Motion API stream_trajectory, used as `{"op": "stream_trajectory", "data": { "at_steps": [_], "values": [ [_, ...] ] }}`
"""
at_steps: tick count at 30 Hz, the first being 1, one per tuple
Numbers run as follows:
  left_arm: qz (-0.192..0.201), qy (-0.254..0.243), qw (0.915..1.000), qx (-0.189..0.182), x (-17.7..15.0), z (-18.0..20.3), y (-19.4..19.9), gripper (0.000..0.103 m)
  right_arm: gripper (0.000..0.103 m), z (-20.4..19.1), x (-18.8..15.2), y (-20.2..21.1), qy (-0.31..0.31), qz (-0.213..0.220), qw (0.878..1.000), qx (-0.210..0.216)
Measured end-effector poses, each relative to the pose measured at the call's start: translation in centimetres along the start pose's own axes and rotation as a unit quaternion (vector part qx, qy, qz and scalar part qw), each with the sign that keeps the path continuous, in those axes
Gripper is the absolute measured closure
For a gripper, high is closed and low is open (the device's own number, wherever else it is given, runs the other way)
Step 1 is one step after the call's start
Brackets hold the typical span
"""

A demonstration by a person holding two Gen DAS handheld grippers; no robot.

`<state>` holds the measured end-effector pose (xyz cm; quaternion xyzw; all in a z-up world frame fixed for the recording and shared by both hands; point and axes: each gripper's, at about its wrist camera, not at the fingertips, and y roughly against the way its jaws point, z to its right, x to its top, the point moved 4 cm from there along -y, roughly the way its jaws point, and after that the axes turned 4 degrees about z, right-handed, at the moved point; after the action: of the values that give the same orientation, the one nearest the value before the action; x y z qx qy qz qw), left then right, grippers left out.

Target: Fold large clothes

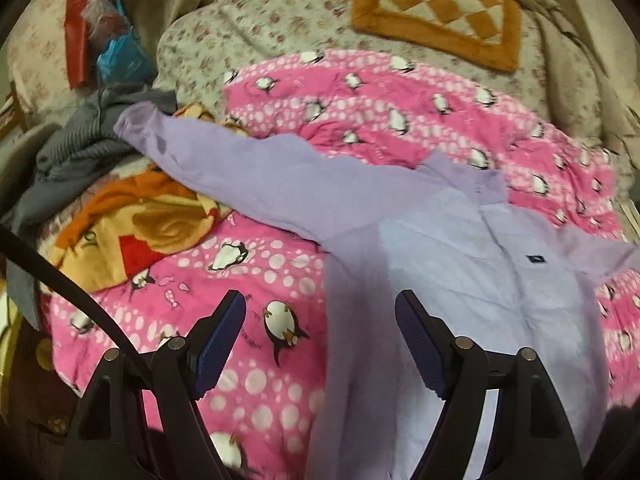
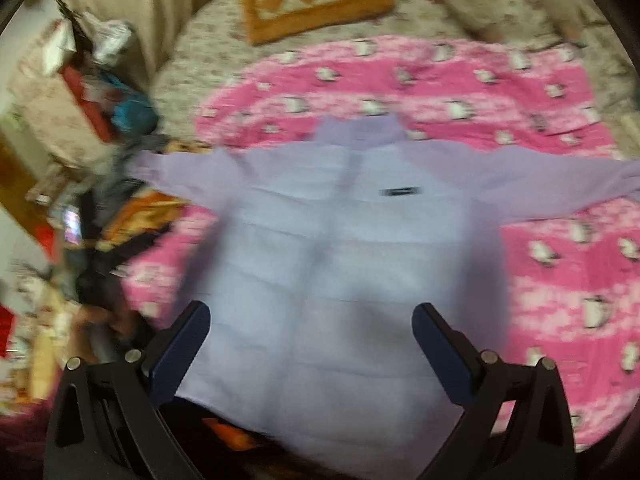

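A lilac padded jacket lies flat, front up, on a pink penguin-print blanket. Its collar points to the far side and both sleeves are spread out sideways. A small dark label sits on its chest. My left gripper is open and empty, hovering over the jacket's left edge near the hem. In the right wrist view, which is blurred, the jacket fills the centre. My right gripper is open and empty above the jacket's lower body.
A grey garment and an orange cartoon blanket lie heaped at the left. An orange checked cushion lies at the far side on the floral bedspread. Red and blue bags stand at far left.
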<state>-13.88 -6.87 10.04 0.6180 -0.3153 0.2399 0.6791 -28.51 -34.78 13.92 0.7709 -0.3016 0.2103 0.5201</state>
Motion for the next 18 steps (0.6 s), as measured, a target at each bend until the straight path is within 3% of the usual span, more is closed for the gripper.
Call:
{"op": "stream_trajectory", "data": {
  "at_steps": [2,4,9,11,18],
  "values": [
    [0.013,-0.012,0.9998,0.002,0.5,0.6,1.7,0.053,0.000,-2.4,0.7,0.1,-0.008,-0.004,0.999,0.051],
    [0.025,-0.020,0.9995,0.005,1.1,0.9,3.0,0.053,0.000,-4.1,1.8,0.1,0.009,0.013,0.998,0.059],
    [0.038,-0.026,0.9989,-0.006,2.3,2.4,3.9,0.053,0.000,-5.7,3.5,-0.5,0.042,0.064,0.997,0.000],
    [0.036,-0.030,0.9988,-0.009,2.6,3.4,3.4,0.053,0.000,-5.6,4.6,-1.4,0.053,0.081,0.994,-0.047],
    [0.040,-0.032,0.9985,-0.022,3.0,6.9,-0.2,0.053,0.000,-1.8,6.2,-5.0,0.068,0.104,0.982,-0.141]
  ]
}}
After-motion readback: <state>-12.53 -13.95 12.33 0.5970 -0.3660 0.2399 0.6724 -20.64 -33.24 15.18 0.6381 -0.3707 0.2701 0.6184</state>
